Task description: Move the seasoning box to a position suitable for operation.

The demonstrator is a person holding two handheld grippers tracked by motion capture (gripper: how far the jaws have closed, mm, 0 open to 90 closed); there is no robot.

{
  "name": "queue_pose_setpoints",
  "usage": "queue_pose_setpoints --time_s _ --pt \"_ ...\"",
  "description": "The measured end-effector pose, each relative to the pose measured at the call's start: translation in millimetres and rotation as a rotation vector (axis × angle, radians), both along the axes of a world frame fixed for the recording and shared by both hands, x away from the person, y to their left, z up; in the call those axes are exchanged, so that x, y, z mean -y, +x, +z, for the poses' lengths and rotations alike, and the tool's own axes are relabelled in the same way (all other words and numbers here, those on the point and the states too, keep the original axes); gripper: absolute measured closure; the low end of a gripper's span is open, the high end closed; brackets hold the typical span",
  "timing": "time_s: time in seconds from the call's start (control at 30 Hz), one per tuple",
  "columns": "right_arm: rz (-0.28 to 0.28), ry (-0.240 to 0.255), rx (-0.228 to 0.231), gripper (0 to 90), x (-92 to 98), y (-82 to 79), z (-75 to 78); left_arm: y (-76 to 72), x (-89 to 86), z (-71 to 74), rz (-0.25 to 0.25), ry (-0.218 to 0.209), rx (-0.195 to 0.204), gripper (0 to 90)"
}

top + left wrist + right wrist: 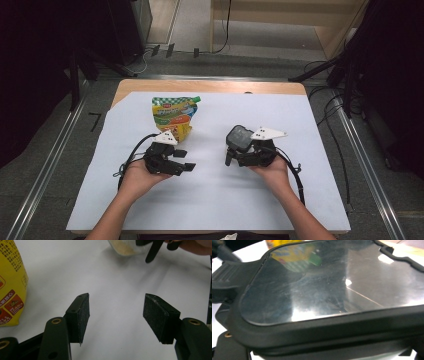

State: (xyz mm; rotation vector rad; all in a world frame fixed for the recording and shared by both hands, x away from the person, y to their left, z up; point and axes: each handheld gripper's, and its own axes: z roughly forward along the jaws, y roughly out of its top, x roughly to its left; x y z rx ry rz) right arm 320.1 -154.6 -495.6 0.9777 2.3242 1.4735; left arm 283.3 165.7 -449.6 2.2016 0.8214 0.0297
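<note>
Fingers (80, 315) of my left gripper (181, 160) stand apart w/ nothing between, right gripper (235, 150) clamps the lidded container (239, 137) just above the white sheet (215, 200) near centre, yellow spout pouch (173, 116) untouched, so pouring prob. all left.

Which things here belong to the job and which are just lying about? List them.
In the job:
- dark-lidded container, held in the right gripper
- left gripper, open
- probably the yellow pouch beside it

Lying about:
- white sheet covering the table
- floor cables
</note>
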Motion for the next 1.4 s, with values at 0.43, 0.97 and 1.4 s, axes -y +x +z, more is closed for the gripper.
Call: queue_pose_setpoints --time_s 0.43,0.97,1.4 --pt "0.117 -0.038 -0.012 14.2 -42.7 -18.1 -9.1 -0.8 1.4 -0.8 -0.005 0.005 0.002 38.8" --pt "0.137 -0.081 0.018 14.2 -44.9 -25.0 -18.9 -1.3 5.8 -0.7 -0.017 0.002 0.002 38.8" --pt "0.126 -0.119 -0.011 14.4 -30.5 -35.8 -12.2 1.8 10.4 -0.5 -0.029 -0.009 0.004 39.0"
